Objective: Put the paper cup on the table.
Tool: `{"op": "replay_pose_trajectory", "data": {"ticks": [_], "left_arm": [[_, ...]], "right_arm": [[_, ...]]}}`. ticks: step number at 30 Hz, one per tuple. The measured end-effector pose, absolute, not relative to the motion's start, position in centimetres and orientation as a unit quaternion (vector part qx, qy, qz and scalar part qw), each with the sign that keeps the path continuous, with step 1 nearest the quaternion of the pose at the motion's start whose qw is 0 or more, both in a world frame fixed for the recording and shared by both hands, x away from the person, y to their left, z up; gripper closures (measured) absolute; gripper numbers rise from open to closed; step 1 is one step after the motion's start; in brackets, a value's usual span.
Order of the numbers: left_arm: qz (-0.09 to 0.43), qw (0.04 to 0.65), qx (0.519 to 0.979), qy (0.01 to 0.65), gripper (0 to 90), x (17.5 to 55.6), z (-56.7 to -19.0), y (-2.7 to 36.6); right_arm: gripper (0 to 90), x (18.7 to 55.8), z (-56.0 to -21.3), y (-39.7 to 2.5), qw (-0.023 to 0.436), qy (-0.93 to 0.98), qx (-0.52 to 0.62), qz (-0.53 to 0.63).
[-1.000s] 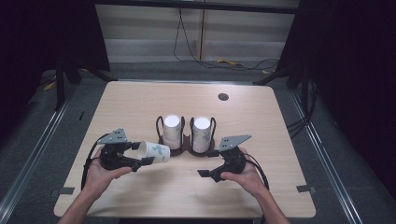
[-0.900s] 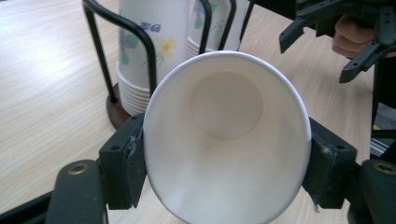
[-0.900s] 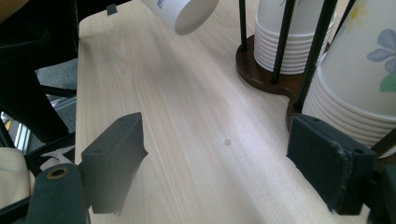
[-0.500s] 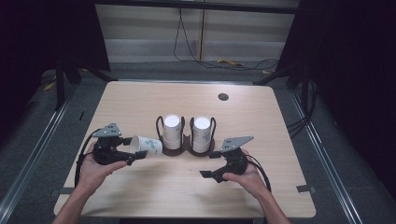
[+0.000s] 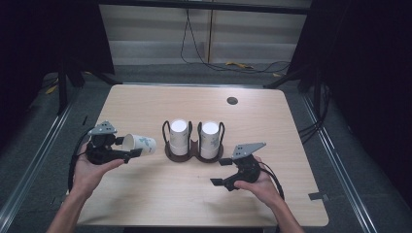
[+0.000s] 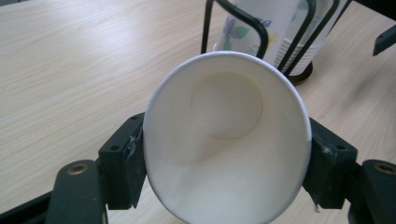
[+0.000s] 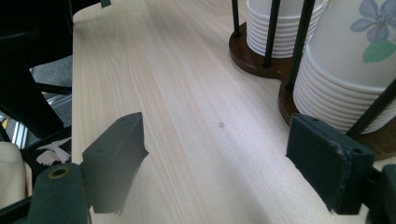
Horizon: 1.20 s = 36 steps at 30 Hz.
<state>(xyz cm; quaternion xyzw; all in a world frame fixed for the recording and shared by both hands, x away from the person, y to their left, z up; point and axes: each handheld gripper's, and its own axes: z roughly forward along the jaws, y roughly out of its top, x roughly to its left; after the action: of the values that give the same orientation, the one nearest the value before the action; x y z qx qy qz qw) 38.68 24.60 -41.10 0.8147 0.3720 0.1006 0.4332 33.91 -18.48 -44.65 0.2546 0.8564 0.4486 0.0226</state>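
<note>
**No readable text**

No words, brand names, numbers or signs can be read anywhere. The paper cups (image 7: 355, 60) stacked in the cup holder (image 5: 194, 151) carry only a printed blue flower with green leaves, no lettering. The single cup (image 6: 229, 140) beside that holder shows a plain white inside.

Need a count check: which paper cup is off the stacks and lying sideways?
The paper cup clamped in the left tongs, mouth toward the hand; the rest stand stacked in the holder.

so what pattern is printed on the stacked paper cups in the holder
A floral print, blue flowers with green leaves, on white stacked paper cups; the right gripper view shows it best.
</note>
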Motion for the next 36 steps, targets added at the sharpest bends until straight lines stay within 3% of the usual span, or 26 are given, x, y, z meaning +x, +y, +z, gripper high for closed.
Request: {"op": "replay_pose_trajectory", "data": {"ticks": [36], "left_arm": [[0.105, 0.248, 0.866, 0.421, 25.9, 45.1, -41.4, 24.1]], "right_arm": [[19.4, 34.1, -45.1, -18.2, 0.023, 0.862, 0.255, 0.438]]}}
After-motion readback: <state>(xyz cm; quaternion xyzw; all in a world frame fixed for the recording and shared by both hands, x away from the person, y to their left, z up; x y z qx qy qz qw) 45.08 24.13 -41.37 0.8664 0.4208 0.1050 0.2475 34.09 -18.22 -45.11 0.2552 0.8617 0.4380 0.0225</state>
